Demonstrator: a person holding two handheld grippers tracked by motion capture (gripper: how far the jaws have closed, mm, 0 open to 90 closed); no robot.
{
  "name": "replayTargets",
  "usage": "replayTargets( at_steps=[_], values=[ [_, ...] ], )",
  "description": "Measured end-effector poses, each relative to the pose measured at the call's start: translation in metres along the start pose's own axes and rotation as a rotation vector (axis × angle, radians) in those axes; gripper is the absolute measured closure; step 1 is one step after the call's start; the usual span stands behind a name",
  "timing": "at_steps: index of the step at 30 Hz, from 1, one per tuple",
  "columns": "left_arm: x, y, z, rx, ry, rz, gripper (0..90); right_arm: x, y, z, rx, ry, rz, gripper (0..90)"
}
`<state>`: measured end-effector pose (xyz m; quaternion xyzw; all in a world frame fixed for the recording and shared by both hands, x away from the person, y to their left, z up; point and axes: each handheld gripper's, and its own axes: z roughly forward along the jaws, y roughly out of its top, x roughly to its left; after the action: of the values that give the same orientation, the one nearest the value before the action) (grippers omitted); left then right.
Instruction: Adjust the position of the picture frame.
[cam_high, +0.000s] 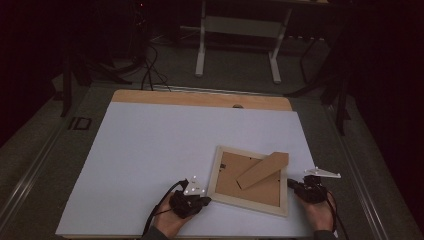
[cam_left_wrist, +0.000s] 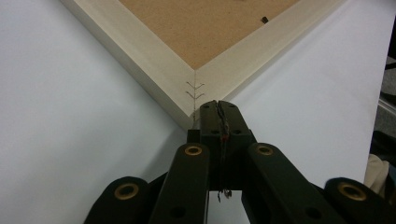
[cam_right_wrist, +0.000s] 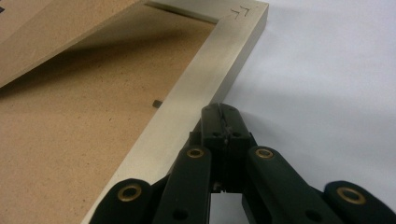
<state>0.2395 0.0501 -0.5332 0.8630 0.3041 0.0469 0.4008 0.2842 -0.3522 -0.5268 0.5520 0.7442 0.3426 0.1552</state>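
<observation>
A pale wooden picture frame lies face down on the white board, its brown backing up and its stand flap raised. My left gripper is shut, its tip against the frame's near left corner. My right gripper is also shut with nothing in it, its tip touching the outer edge of the frame's right rail. In the left gripper view the shut tip meets the mitred corner. In the right gripper view the tip rests beside the rail.
The white board covers a wooden table. A small black clip sits on the backing near the right rail. Behind the table stand a white desk frame and cables on the dark floor.
</observation>
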Motion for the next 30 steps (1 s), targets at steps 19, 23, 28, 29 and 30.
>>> replayTargets(
  at_steps=[19,23,28,29,30],
  values=[
    [0.011,-0.001,-0.005,-0.004,0.052,-0.058,90.0,0.009,0.002,0.003,0.009,0.011,-0.050,90.0],
    [0.013,-0.002,-0.006,-0.005,0.063,-0.075,90.0,0.012,0.002,0.004,0.012,0.011,-0.064,90.0],
    [0.017,-0.002,-0.008,-0.005,0.076,-0.090,90.0,0.015,0.003,0.005,0.013,0.014,-0.078,90.0],
    [0.017,-0.002,-0.008,-0.005,0.080,-0.092,90.0,0.015,0.003,0.006,0.013,0.014,-0.081,90.0],
    [0.017,-0.002,-0.008,-0.002,0.082,-0.092,90.0,0.016,0.003,0.006,0.015,0.013,-0.086,90.0]
  ],
)
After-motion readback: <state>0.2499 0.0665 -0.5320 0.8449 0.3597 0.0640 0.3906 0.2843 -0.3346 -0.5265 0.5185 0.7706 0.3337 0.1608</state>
